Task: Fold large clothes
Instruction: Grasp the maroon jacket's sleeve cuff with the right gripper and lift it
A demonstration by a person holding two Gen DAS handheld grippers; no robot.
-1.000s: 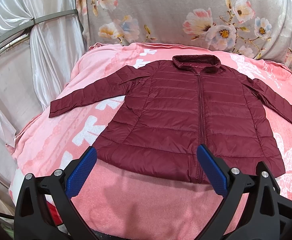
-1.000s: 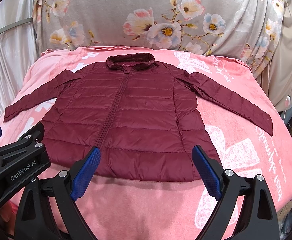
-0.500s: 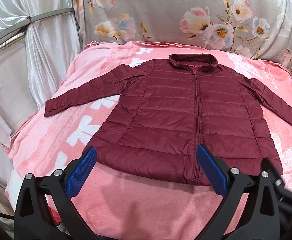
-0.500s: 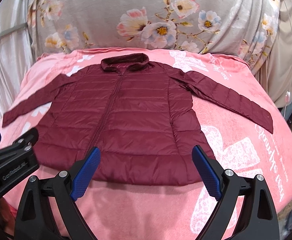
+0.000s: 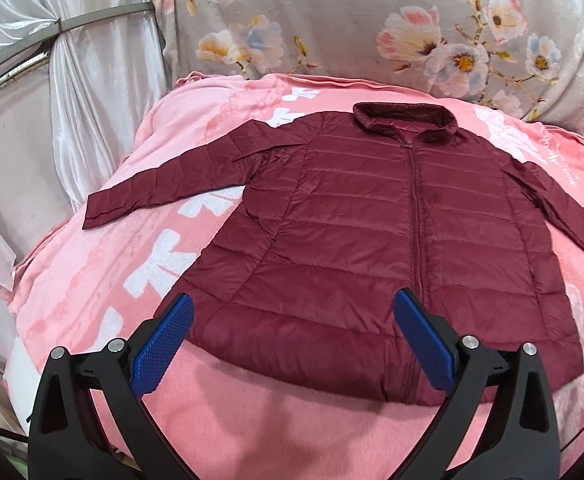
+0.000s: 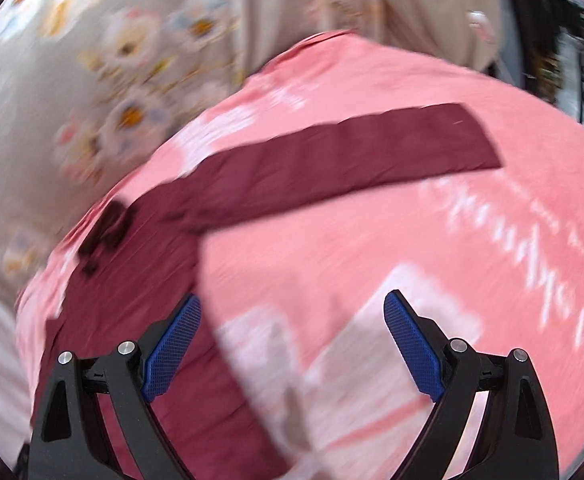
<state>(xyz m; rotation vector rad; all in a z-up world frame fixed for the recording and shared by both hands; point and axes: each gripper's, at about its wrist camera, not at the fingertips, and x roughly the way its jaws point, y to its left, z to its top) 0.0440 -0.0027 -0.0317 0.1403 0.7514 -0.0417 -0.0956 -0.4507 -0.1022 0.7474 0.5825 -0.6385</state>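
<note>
A maroon quilted jacket lies flat and zipped on a pink blanket, collar at the far side, both sleeves spread out. My left gripper is open and empty, hovering just before the jacket's near hem. My right gripper is open and empty over the blanket on the jacket's right side. In the blurred right wrist view the jacket's right sleeve stretches away to its cuff, and the jacket body lies by the left finger.
The blanket covers a raised, rounded surface that drops off on the left and right. A floral grey cloth hangs behind it. White satin drapes stand at the left. Dark clutter sits at the far right.
My right gripper has swung quickly to the right, from facing the whole jacket to facing its right sleeve; its view is blurred. My left gripper has shifted slightly right. The jacket has not moved.
</note>
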